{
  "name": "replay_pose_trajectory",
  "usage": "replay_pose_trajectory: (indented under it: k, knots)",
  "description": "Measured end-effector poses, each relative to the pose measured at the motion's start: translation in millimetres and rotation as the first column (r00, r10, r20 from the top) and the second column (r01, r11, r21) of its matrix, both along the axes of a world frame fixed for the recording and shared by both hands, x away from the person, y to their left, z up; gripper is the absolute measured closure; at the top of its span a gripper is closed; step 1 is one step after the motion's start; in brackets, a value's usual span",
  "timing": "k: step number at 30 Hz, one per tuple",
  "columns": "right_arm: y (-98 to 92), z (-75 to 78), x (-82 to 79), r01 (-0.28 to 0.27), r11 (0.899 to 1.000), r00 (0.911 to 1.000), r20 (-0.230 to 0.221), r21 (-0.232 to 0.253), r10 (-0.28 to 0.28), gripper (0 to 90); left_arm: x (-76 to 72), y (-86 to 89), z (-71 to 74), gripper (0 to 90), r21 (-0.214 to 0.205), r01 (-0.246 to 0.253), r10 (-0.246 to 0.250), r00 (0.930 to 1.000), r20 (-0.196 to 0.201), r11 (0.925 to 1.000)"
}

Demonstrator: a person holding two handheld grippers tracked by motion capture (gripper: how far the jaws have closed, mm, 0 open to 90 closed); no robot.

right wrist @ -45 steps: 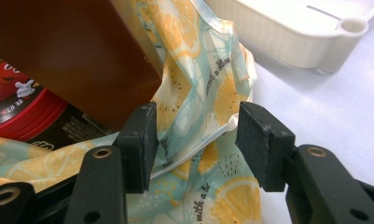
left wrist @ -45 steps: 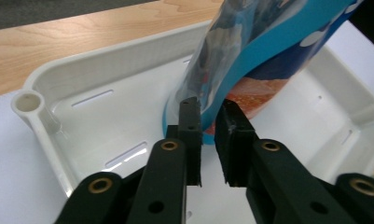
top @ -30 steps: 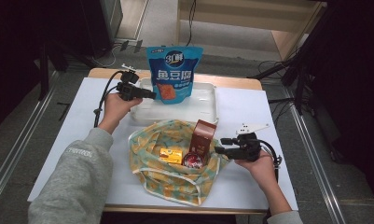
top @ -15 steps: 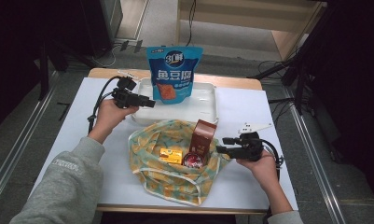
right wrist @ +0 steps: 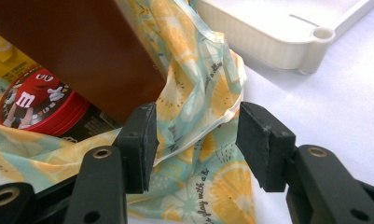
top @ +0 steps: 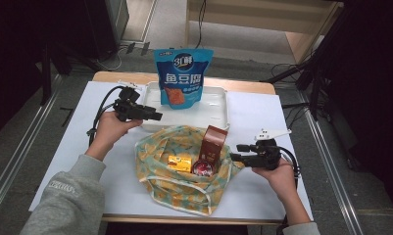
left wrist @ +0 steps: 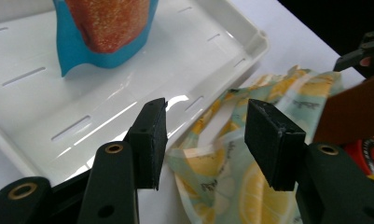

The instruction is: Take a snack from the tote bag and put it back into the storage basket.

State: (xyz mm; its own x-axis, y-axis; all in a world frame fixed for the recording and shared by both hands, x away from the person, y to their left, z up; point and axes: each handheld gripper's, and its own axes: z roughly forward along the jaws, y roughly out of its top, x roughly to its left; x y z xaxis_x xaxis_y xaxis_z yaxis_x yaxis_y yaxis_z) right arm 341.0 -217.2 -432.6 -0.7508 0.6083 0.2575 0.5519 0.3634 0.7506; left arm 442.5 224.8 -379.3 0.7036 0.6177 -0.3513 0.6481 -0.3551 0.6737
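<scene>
Both claws, left [top: 157,116] and right [top: 234,157], point level, jaws apart.

A white-covered worktop [top: 292,122] with a wooden edge stands on a grey floor [top: 243,54]. Black cables [top: 200,19] trail across the floor behind it. Dark surroundings flank both sides, and a pale wooden frame [top: 262,10] stands beyond.

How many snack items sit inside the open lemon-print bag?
3: a brown box standing at the right, a red round tin at its foot, and a yellow packet left of the tin. The fabric may hide more.
</scene>
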Motion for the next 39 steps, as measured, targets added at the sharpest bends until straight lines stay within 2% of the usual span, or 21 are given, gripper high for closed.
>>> replay_pose_trajectory:
  k: [2, 4, 10, 15, 17, 20, 23, 31, 34, 39]
  knots:
    - [0.4, 0.7, -0.6, -0.001, 1.000, 1.0000, 0.002, -0.002, 0.001, 48.5, -5.5, 1.1, 0.7, 48.6, -0.016, 0.007, -0.007, 1.0000, -0.003, 0.9998]
    - [2.1, 3.3, -3.1, -0.002, 1.000, 1.0000, 0.009, -0.015, 0.002, 48.0, -14.7, 1.2, -0.3, 48.4, -0.001, 0.012, -0.012, 0.9999, 0.006, 0.9999]
    - [4.1, 9.5, -6.8, -0.008, 1.000, 0.9997, 0.022, -0.005, 0.008, 47.3, -26.6, 1.8, -4.5, 47.8, 0.020, 0.026, -0.026, 0.9996, 0.004, 0.9995]
    - [4.8, 14.0, -9.4, -0.011, 1.000, 0.9997, 0.024, -0.006, 0.011, 47.2, -33.1, 2.3, -7.7, 47.1, 0.029, 0.031, -0.031, 0.9995, 0.006, 0.9991]
    - [5.8, 17.0, -11.5, -0.017, 1.000, 0.9995, 0.026, -0.005, 0.017, 46.5, -36.3, 3.8, -10.7, 45.7, 0.011, 0.048, -0.048, 0.9988, 0.013, 0.9988]
    - [6.9, 20.0, -14.0, -0.021, 1.000, 0.9994, 0.025, -0.013, 0.022, 45.6, -40.0, 4.6, -14.1, 45.5, 0.043, 0.046, -0.047, 0.9988, 0.016, 0.9980]
    - [9.0, 22.3, -15.6, -0.030, 0.999, 0.9989, 0.035, -0.019, 0.030, 44.9, -41.8, 6.1, -15.7, 45.5, 0.044, 0.049, -0.049, 0.9987, 0.010, 0.9979]
    - [16.2, 31.7, -21.0, -0.039, 0.999, 0.9984, 0.038, -0.032, 0.041, 43.9, -43.7, 12.0, -15.7, 45.4, 0.006, 0.045, -0.045, 0.9990, 0.002, 0.9990]
    - [17.5, 34.1, -21.2, -0.052, 0.998, 0.9979, 0.037, -0.033, 0.053, 41.3, -42.8, 14.3, -15.8, 45.3, -0.007, 0.061, -0.061, 0.9981, -0.009, 0.9981]
    - [22.1, 38.9, -22.1, -0.073, 0.996, 0.9961, 0.046, -0.043, 0.075, 35.9, -42.3, 16.3, -15.9, 43.1, -0.015, 0.060, -0.060, 0.9980, -0.019, 0.9981]
